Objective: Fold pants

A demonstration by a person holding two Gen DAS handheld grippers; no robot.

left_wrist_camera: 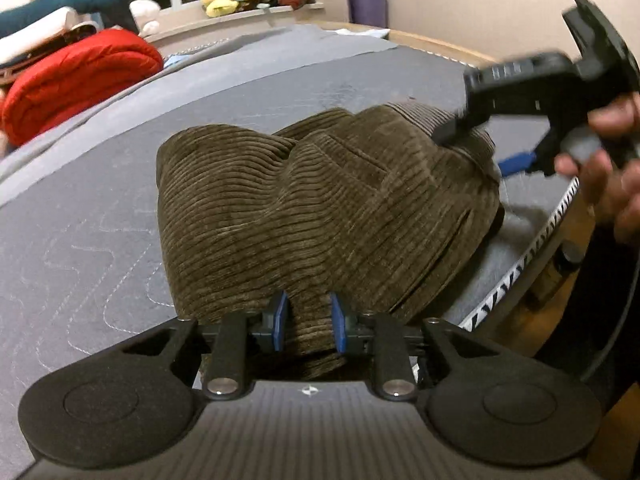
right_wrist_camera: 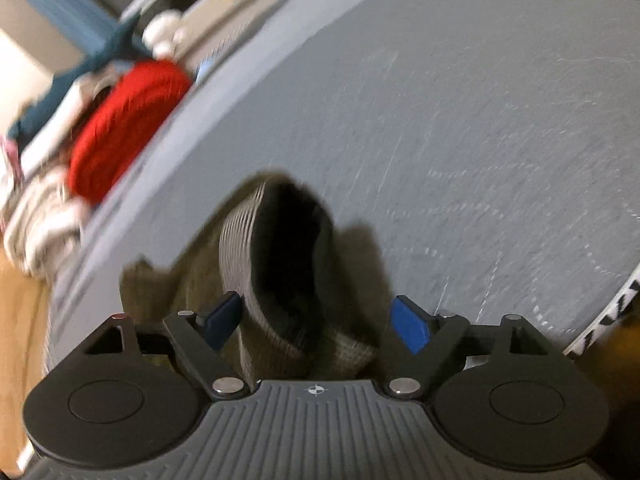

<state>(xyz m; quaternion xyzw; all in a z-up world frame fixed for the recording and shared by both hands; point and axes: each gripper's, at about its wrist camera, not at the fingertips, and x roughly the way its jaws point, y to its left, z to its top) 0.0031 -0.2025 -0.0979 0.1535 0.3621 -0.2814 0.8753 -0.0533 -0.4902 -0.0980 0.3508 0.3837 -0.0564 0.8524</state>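
Left hand-held gripper point(left_wrist_camera: 308, 326) pinches ribbed corduroy pants point(left_wrist_camera: 320, 208); right hand-held gripper point(right_wrist_camera: 316, 320) spread.

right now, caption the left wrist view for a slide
Left gripper shut on brown corduroy pants bunched on a grey mattress, the right gripper above their far edge.
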